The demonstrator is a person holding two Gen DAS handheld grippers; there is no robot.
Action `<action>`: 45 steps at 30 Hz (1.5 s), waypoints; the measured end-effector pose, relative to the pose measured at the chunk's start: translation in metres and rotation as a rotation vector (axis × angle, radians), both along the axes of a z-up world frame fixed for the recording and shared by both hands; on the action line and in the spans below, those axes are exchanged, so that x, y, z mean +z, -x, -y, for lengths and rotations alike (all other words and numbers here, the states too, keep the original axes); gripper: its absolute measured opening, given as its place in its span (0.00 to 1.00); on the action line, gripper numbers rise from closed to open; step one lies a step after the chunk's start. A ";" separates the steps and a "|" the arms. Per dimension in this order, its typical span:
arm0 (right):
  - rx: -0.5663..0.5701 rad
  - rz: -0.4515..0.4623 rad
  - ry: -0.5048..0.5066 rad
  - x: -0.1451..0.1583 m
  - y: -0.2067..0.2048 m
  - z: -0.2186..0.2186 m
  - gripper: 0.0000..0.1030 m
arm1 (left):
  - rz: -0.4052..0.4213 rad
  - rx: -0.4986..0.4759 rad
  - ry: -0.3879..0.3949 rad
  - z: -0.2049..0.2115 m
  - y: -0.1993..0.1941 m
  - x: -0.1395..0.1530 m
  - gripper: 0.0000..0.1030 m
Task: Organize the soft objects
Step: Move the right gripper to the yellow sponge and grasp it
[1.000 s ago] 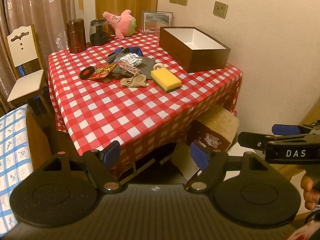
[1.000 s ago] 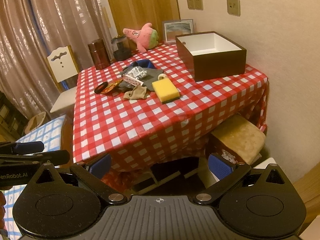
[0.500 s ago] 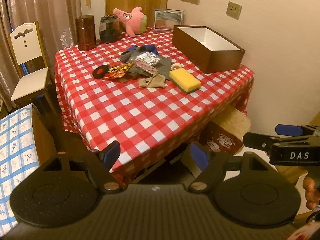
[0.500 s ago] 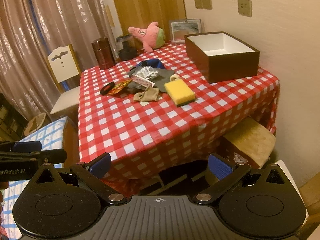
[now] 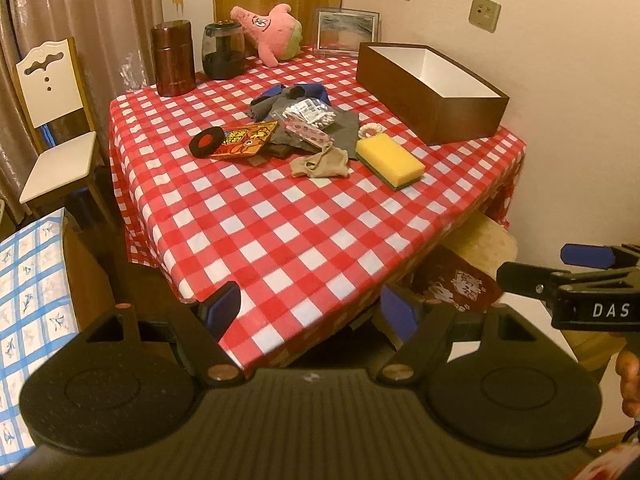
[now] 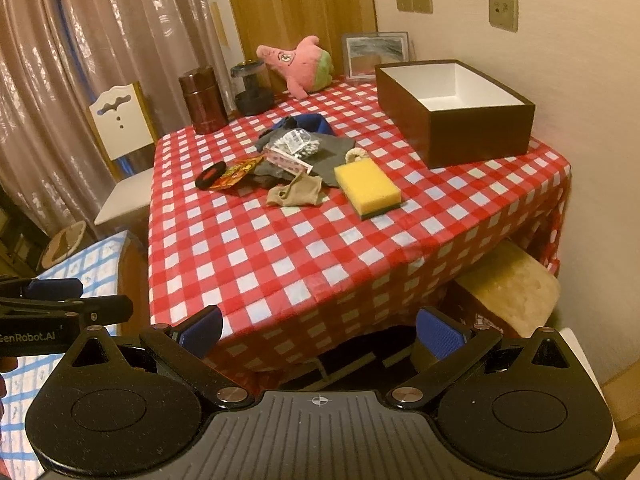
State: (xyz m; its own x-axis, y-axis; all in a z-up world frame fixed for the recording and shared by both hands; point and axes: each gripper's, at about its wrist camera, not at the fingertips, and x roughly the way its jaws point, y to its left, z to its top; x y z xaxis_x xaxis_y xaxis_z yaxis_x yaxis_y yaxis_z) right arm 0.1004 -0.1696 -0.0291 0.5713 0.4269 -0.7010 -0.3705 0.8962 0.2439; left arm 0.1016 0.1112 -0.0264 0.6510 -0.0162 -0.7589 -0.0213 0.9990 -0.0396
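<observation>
Through the left wrist camera we are looking over the left gripper (image 5: 310,310), whose jaws are standing wide apart with nothing between them, hanging just short of the near corner of the desk (image 5: 280,240) in its red-and-white checked cloth. Toward the middle of the desk we are seeing a heap of small things: a yellow sponge (image 5: 389,157) lying flat at the right of the heap, a beige stocking (image 5: 320,164) crumpled just left of it, a grey cloth (image 5: 340,128) behind, a clear packet (image 5: 308,114) resting on that cloth, and a colourful pouch (image 5: 246,143) at the left beside a black disc (image 5: 205,141). At the far right a brown box (image 5: 430,90) is sitting open-topped against the wall. A pink plush toy (image 5: 272,34) is leaning at the far edge. The right gripper (image 5: 568,276) is poking in from the right.

Through the right wrist camera we are looking over the right gripper (image 6: 320,330), jaws likewise spread and gripping nothing, off the near edge of the desk (image 6: 280,260). The sponge (image 6: 366,188) is lying near the centre, well apart from the box (image 6: 456,110) at the far right; the stocking (image 6: 296,194) is just left of the sponge. The plush toy (image 6: 298,64) is lying at the far side. The left gripper (image 6: 60,308) is showing at the left edge.
</observation>
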 end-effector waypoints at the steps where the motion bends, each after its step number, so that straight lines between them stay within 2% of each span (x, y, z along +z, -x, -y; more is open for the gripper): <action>1: 0.001 0.004 0.000 -0.001 -0.005 -0.001 1.00 | 0.001 0.004 0.000 -0.001 -0.005 -0.001 0.73; 10: 0.028 0.013 -0.009 -0.010 -0.069 -0.006 0.99 | -0.008 0.032 -0.004 -0.001 -0.067 -0.008 0.73; 20: 0.077 0.008 -0.013 -0.023 -0.183 0.000 0.98 | -0.043 0.101 -0.012 0.011 -0.165 -0.017 0.73; 26: 0.120 -0.009 -0.006 -0.038 -0.241 0.004 0.95 | -0.057 0.139 -0.016 0.018 -0.211 -0.027 0.73; 33: 0.188 -0.034 0.023 -0.063 -0.282 -0.003 0.93 | -0.090 0.167 -0.011 0.018 -0.237 -0.045 0.73; 45: 0.234 -0.059 0.092 -0.104 -0.312 -0.040 0.93 | -0.100 0.156 -0.043 -0.008 -0.258 -0.063 0.73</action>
